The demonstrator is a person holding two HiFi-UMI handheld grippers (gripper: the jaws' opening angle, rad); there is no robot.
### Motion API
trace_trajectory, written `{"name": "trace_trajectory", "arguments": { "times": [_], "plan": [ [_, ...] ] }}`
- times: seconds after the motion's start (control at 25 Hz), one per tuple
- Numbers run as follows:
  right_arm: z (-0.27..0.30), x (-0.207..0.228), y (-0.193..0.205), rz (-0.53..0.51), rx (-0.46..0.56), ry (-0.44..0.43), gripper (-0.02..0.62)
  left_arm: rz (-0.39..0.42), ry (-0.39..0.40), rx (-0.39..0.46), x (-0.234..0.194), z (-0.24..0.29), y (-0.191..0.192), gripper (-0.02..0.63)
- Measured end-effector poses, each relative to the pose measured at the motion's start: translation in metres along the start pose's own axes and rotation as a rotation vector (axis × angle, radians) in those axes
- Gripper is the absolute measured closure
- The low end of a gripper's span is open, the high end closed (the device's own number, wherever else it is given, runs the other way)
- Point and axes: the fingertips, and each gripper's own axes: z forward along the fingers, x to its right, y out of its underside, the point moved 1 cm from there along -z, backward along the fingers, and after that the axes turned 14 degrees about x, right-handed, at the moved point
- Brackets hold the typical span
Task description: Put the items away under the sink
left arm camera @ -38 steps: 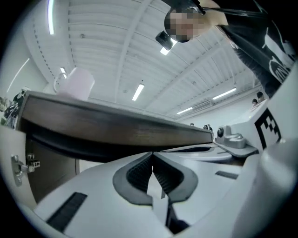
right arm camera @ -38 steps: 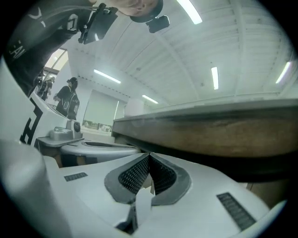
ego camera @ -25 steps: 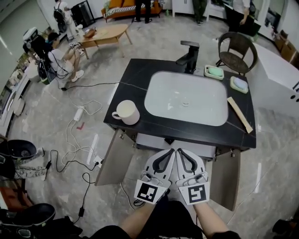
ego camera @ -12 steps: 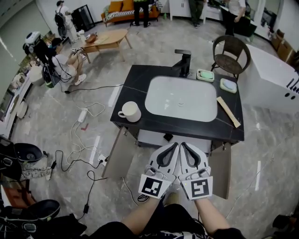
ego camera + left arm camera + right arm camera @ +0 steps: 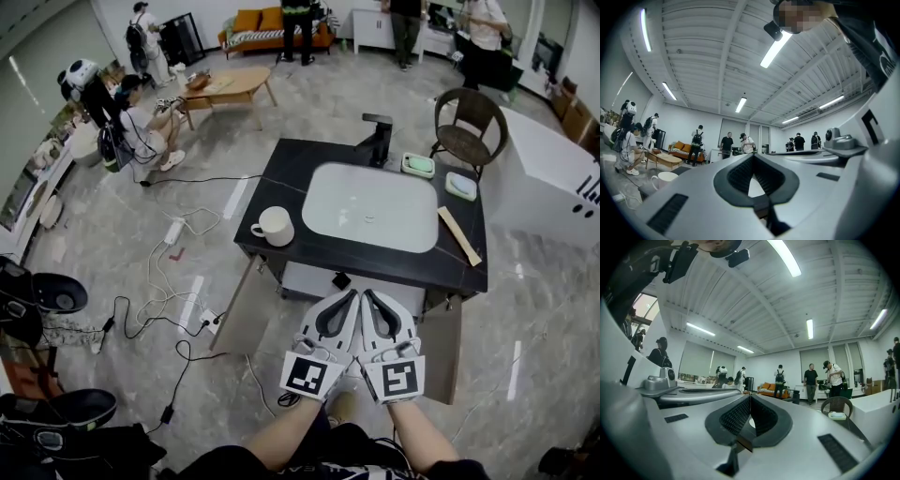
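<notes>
A black-topped sink unit [image 5: 281,183] with a white basin [image 5: 370,206] stands ahead of me. On its top are a white mug [image 5: 275,226], a black faucet [image 5: 378,138], a green soap dish [image 5: 418,165], a pale blue soap dish [image 5: 460,185] and a wooden strip [image 5: 458,235]. Both cabinet doors, left door [image 5: 239,305] and right door [image 5: 441,347], hang open below it. My left gripper [image 5: 350,297] and right gripper [image 5: 367,297] are side by side in front of the cabinet opening, both shut and empty. The left gripper [image 5: 753,155] view shows the mug [image 5: 663,179] at lower left; the right gripper [image 5: 750,397] points level.
Cables and a power strip [image 5: 173,230] lie on the floor left of the unit. A round chair [image 5: 473,112] and a white counter [image 5: 553,178] stand at the right. Several people and a low wooden table [image 5: 230,86] are at the back.
Both grippers, held together, have risen, and the sink unit now looks smaller and farther off. Their jaws have stayed shut.
</notes>
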Motion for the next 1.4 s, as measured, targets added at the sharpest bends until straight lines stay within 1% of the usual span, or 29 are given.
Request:
{"name": "trace_trajectory", "arguments": {
  "times": [0.24,0.52,0.76,0.88,1.08,1.16,1.32,1.4],
  "plan": [
    [0.021,-0.024,0.005,0.024,0.003,-0.059,0.565,0.027,-0.057,-0.006,-0.029,-0.013,-0.007,0.598],
    [0.069,-0.054,0.021,0.048,-0.01,-0.128,0.563,0.07,-0.126,-0.02,-0.091,-0.019,-0.01,0.598],
    [0.114,-0.077,0.05,0.063,-0.063,-0.2,0.561,0.063,-0.169,-0.015,-0.143,-0.022,-0.003,0.598],
    [0.138,-0.087,0.063,0.075,-0.112,-0.225,0.561,0.072,-0.176,-0.024,-0.172,-0.022,0.004,0.598],
    [0.174,-0.095,0.085,0.087,-0.142,-0.239,0.561,0.064,-0.182,-0.058,-0.212,-0.018,0.014,0.598],
    [0.185,-0.095,0.096,0.085,-0.175,-0.242,0.561,0.053,-0.195,-0.079,-0.227,-0.019,0.023,0.597],
    [0.202,-0.09,0.115,0.092,-0.265,-0.222,0.56,0.04,-0.217,-0.094,-0.257,-0.025,0.039,0.597],
    [0.212,-0.086,0.123,0.086,-0.27,-0.207,0.56,0.041,-0.221,-0.109,-0.27,-0.026,0.046,0.597]
  ]
}}
